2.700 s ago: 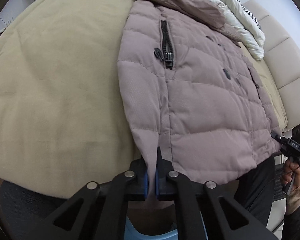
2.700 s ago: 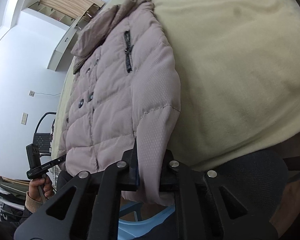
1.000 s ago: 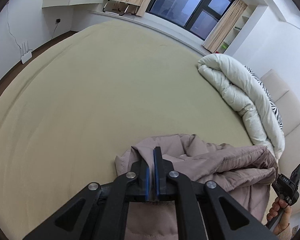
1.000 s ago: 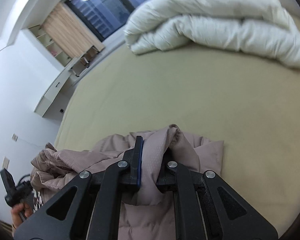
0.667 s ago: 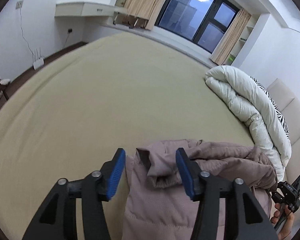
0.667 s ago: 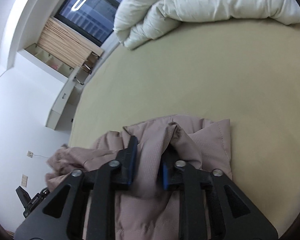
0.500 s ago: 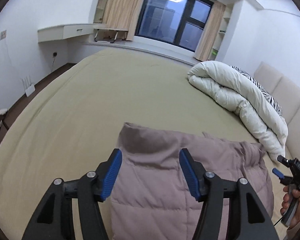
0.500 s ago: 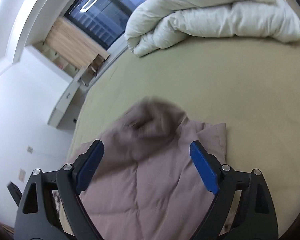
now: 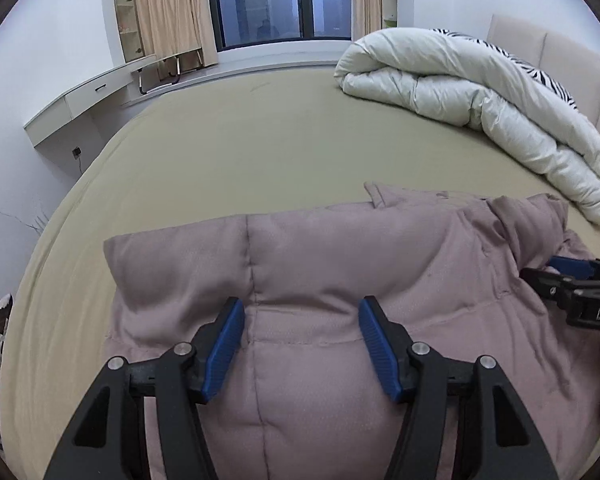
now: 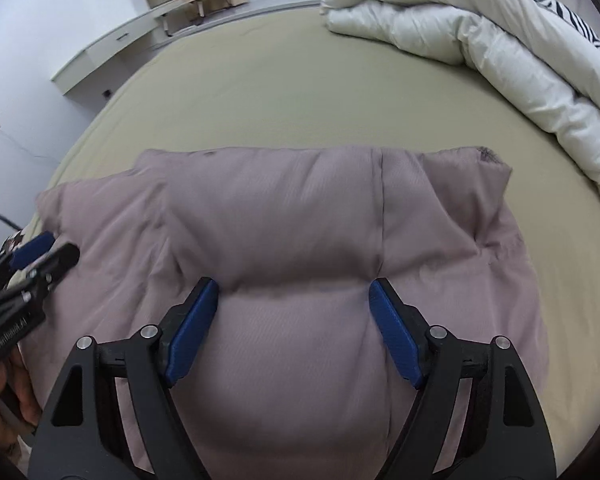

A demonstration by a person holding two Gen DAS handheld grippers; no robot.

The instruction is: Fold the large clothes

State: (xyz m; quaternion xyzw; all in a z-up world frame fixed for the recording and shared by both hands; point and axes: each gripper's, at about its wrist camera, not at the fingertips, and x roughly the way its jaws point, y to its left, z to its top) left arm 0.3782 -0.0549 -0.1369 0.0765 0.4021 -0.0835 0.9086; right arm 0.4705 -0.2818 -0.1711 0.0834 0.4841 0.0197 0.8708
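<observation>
**Jacket folded on the bed, both grippers spread wide**

The mauve puffer jacket [image 9: 340, 280] lies folded on the olive bed [image 9: 240, 152]. Left gripper [image 9: 302, 344] and right gripper [image 10: 294, 328] hover above it, jaws apart, holding nothing. White duvet [image 9: 480, 96] sits beyond.

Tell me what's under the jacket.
The jacket lies folded on the bed; tan sheet shows all around it. Its lower layers and the sheet beneath are covered.

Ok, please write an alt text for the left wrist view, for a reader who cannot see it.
A folded mauve padded jacket lies on a beige bed, and the open left gripper is above it with nothing between its blue fingers. The right gripper enters at the right edge, and a rolled white duvet lies near the headboard.
</observation>
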